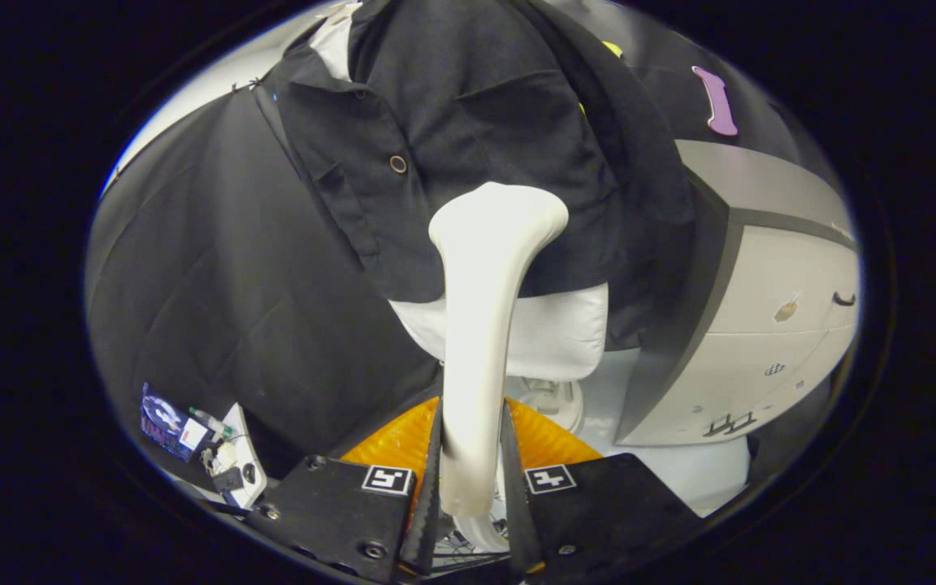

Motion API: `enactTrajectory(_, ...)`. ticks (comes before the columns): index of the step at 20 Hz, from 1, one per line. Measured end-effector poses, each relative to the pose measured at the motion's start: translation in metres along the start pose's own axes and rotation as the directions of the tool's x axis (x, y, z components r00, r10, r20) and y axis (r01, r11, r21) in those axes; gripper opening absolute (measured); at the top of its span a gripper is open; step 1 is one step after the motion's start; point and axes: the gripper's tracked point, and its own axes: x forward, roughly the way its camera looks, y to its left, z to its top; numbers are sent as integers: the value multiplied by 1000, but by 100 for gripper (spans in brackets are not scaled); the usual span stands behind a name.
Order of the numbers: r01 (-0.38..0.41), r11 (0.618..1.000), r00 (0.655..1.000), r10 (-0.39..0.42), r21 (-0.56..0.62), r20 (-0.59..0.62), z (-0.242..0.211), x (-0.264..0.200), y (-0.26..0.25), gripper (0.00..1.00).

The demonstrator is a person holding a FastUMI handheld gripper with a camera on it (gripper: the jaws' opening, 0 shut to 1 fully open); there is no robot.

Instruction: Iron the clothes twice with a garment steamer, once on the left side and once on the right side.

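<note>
A: What is the gripper (472, 479) holding?

B: Its two fingers are clamped on the handle of the white garment steamer (484, 325), one finger on each side of the shaft. The steamer rises straight ahead of the fingers, and its flared head sits against the lower front of the black shirt (468, 146).

A: And the shirt itself?

B: It hangs on a white mannequin torso (557, 333), whose bare lower edge shows just below the shirt hem, on either side of the steamer's neck. The steamer head is a little toward the pocket side of the button placket (397, 164).

A: What could go wrong from there?

B: The handle is smooth and tapered, and the fingers grip it low, so a sideways drag across the cloth could probably twist it in the grip or let it slide. Whether the head is truly pressing on the fabric or hovering just off it cannot be told, so a pass might miss the cloth altogether.

A: Anything near the steamer to worry about?

B: The grey-and-white cabinet (760, 325) stands close beside the shirt, on the steamer's far side from the placket. A wide sweep that way could likely knock the head against it. Pushing hard could also rock the mannequin on its stand (553, 402), just beneath the torso.

A: And the hem?

B: The head sits just above it, so a stroke could catch and bunch it.
</note>
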Motion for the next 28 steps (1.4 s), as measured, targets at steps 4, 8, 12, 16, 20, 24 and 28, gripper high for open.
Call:
enactTrajectory(4,-24,1000,998,25,-20,51,21,-23,20,37)
enactTrajectory(8,-50,997,991,58,-64,118,46,-48,50,37)
enactTrajectory(12,-92,988,978,112,-121,176,71,-72,92,38)
enactTrajectory(16,-136,977,960,171,-166,220,98,-88,141,37)
enactTrajectory(20,-172,963,939,224,-206,262,129,-94,188,37)
enactTrajectory(24,-199,948,916,269,-247,297,167,-98,230,37)
enactTrajectory(28,-212,934,892,305,-288,333,210,-97,263,38)
